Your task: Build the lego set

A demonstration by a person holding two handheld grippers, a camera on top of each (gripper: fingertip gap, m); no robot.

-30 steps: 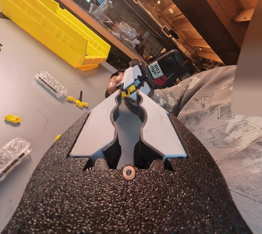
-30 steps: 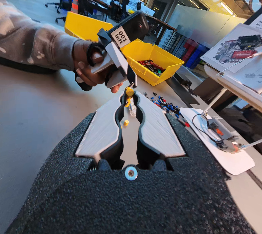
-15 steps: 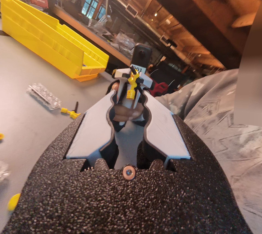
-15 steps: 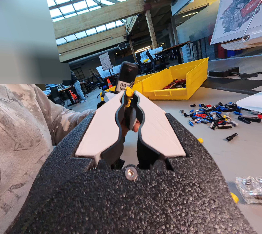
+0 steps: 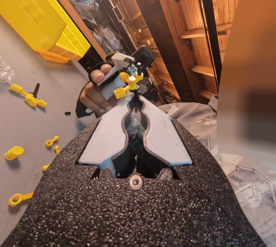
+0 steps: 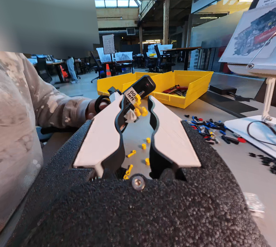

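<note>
Left jaws clamped on the axle of a yellow piston assembly; right jaws spread, empty.

My left gripper [image 5: 135, 102] pinches the thin black axle [image 5: 136, 100] at its very tips – on it sit a yellow hub and 2 pistons, the yellow piston assembly [image 5: 129, 82], held up off the grey table [image 5: 44, 120]. My right gripper [image 6: 135, 102] stands wide apart just around that assembly, touching nothing I can see. Built so far: this unit and 1 like it [image 5: 29, 97] lying toward the table's far edge, near the yellow bins [image 5: 34, 15]. Unused – loose yellow rods [image 5: 51, 142] and pistons [image 6: 143, 146] on the table.
</note>
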